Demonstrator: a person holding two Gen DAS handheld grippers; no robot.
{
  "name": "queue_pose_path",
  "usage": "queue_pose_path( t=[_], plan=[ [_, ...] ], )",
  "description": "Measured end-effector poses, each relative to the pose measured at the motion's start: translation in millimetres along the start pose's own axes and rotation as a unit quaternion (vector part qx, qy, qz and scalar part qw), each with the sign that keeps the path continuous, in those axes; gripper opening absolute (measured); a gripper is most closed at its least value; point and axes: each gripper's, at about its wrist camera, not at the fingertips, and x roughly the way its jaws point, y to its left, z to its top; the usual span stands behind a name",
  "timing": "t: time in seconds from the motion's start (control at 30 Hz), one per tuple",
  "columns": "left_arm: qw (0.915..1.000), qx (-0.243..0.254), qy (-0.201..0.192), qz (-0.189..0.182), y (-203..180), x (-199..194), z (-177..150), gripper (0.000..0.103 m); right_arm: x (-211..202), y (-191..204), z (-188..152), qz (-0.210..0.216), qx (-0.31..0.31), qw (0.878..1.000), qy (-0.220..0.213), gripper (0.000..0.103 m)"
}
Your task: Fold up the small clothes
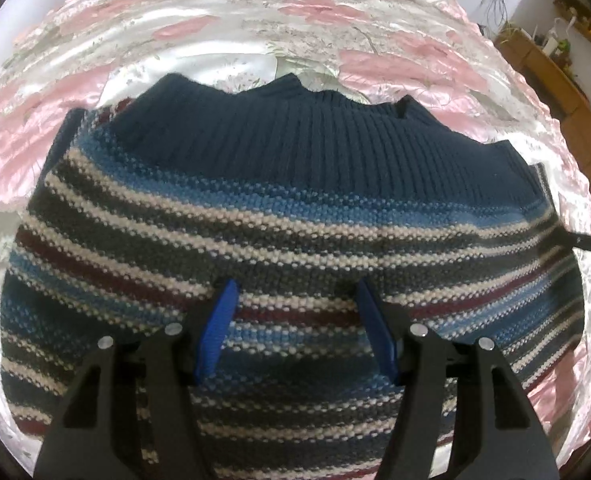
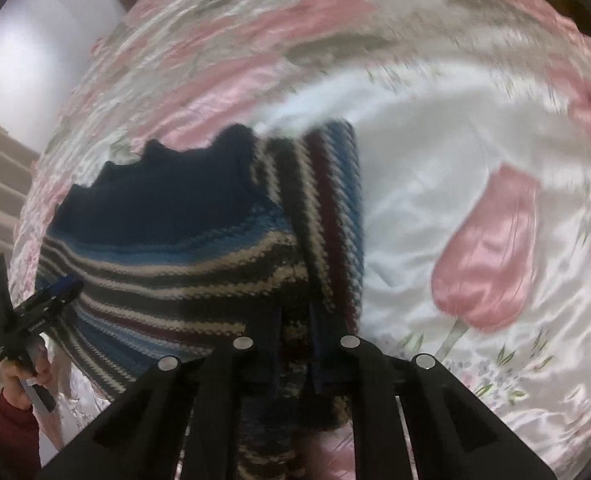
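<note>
A striped knit sweater [image 1: 279, 232] in blue, grey, cream and maroon lies on the bed, its navy ribbed band [image 1: 315, 136] at the far end. My left gripper [image 1: 295, 286] hovers open over the middle of the stripes, blue pads [image 1: 223, 320] spread wide with nothing between them. In the right wrist view the sweater [image 2: 183, 256] lies to the left. My right gripper [image 2: 297, 312] is shut on a striped strip of the sweater [image 2: 331, 208], a sleeve or side edge, which runs away from the fingers. The left gripper [image 2: 55, 292] shows at the sweater's left edge.
A shiny pink-and-white floral bedspread [image 1: 255, 32] covers the whole surface, with bare spread [image 2: 455, 184] right of the sweater. A hand in a dark red sleeve [image 2: 15, 412] holds the left gripper. Wooden furniture [image 1: 555, 68] stands beyond the bed at the right.
</note>
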Motion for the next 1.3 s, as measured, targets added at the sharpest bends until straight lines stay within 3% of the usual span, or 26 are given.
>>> queue_pose_path(
  t=[0.27, 0.33, 0.4, 0.5, 0.57, 0.83, 1.0, 1.07, 1.2, 1.3],
  plan=[
    [1.0, -0.001, -0.002, 0.001, 3.2, 5.3, -2.7, 0.063, 3.0, 2.9, -2.1, -0.01, 0.002, 1.0, -0.003, 0.015],
    [1.0, -0.004, -0.001, 0.003, 1.2, 4.4, -0.9, 0.063, -10.5, 1.5, -4.5, 0.008, 0.013, 1.0, -0.007, 0.026],
    [1.0, -0.008, 0.002, 0.005, -0.2, -2.0, -0.6, 0.064, -31.9, 3.8, -11.8, 0.012, 0.017, 1.0, -0.019, 0.05],
    [0.9998, -0.01, -0.009, -0.011, 0.1, -18.3, -3.1, 0.068, -48.3, 5.1, -25.7, 0.001, 0.01, 1.0, -0.017, 0.065],
    [0.9998, -0.006, -0.017, -0.008, 0.6, -25.7, -6.1, 0.069, -47.7, 0.4, -34.9, 0.004, 0.016, 1.0, 0.0, 0.067],
    [0.9999, -0.009, -0.005, -0.006, 10.5, -18.9, -9.0, 0.069, -16.9, -14.0, -49.9, 0.018, 0.043, 0.998, 0.04, 0.067],
    [1.0, 0.001, 0.0, 0.001, 12.3, -10.2, -11.5, 0.069, -4.4, -19.2, -49.0, 0.056, 0.073, 0.995, 0.041, 0.04],
    [1.0, -0.002, 0.001, -0.001, 13.7, -9.6, -11.2, 0.069, -7.4, -17.4, -48.3, 0.072, 0.079, 0.994, 0.035, 0.034],
    [0.9999, -0.006, 0.008, -0.01, 15.0, -12.3, -9.6, 0.069, -29.8, -3.9, -46.4, 0.084, 0.055, 0.995, -0.001, 0.031],
    [0.9997, -0.008, 0.014, -0.018, 18.1, -9.6, -10.0, 0.069, -20.7, 1.6, -48.0, 0.043, 0.037, 0.998, 0.009, 0.031]
  ],
)
